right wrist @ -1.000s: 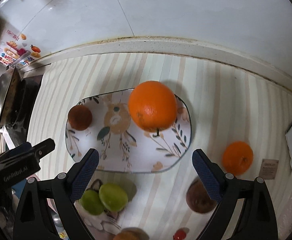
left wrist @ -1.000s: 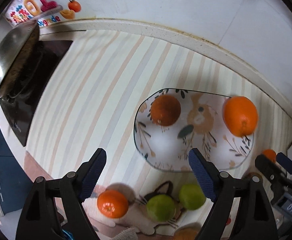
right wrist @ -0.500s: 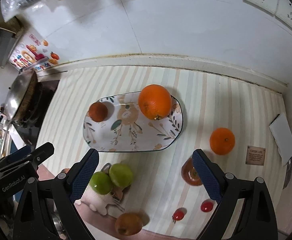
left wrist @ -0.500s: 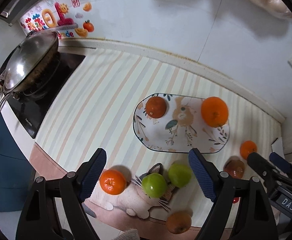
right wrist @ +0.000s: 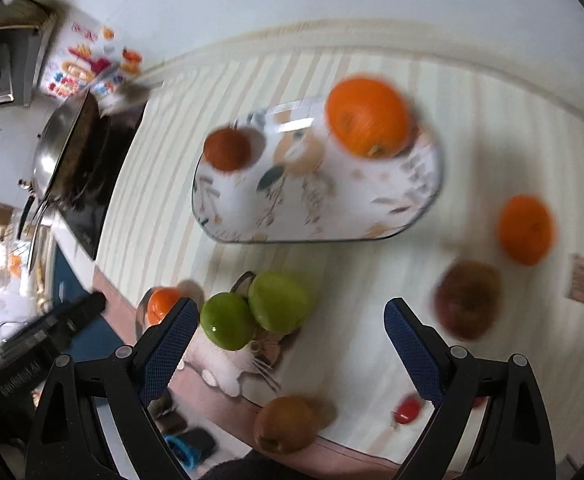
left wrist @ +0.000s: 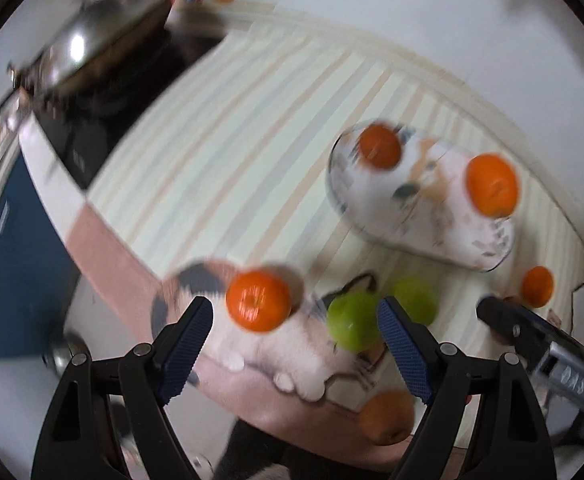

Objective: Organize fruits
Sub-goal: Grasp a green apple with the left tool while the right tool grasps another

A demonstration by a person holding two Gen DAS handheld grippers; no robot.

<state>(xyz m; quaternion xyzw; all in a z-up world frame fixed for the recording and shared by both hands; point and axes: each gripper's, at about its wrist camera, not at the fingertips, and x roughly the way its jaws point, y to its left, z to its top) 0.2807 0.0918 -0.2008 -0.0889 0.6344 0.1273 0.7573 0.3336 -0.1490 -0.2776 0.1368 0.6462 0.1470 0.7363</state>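
Two green apples [right wrist: 251, 312] touching | wok [right wrist: 61, 148] far left | plate [right wrist: 324, 216] behind

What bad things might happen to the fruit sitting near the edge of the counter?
The brown fruit sits right at the counter's front edge, so a bump from the open right gripper might roll it off. The small orange in front of the open left gripper is round and could roll away if a finger nudges it first. The two green apples touch each other, so grabbing one may push the other.
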